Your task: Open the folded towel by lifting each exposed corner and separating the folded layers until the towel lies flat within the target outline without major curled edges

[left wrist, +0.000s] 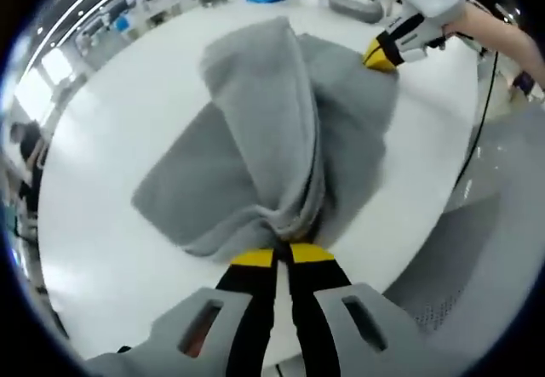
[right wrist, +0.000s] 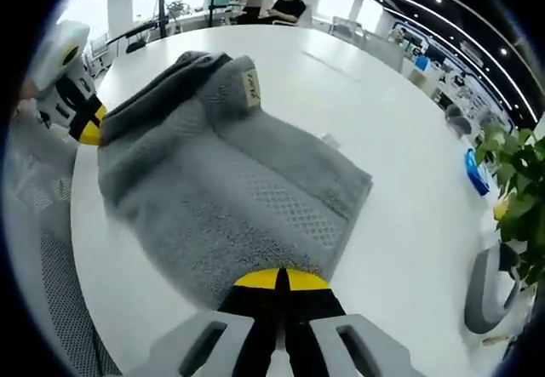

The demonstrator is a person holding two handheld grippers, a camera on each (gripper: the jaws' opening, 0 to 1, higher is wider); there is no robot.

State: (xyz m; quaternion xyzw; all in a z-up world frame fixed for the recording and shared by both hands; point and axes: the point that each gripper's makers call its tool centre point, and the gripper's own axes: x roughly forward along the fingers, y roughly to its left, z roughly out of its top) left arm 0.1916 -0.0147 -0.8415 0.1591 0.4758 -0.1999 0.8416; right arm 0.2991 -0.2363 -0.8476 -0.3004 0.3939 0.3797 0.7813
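Note:
A grey towel point(left wrist: 272, 130) lies bunched and partly folded on the white table point(left wrist: 119, 249). My left gripper point(left wrist: 283, 254) is shut on a gathered edge of it, and the cloth rises in a ridge from the jaws. The right gripper point(left wrist: 381, 56) comes in at the towel's far corner, yellow tips against the cloth. In the right gripper view the towel point(right wrist: 213, 190) spreads away from my right gripper point(right wrist: 281, 280), which is shut on its near edge. A small label point(right wrist: 251, 86) shows near the far fold. The left gripper point(right wrist: 85, 126) holds the towel's far left end.
The table's curved edge point(left wrist: 443, 215) runs close on the right, with grey floor beyond it. A potted plant point(right wrist: 519, 181) and a blue object point(right wrist: 474, 173) stand at the table's far side. Two people point(right wrist: 272, 2) sit beyond the table.

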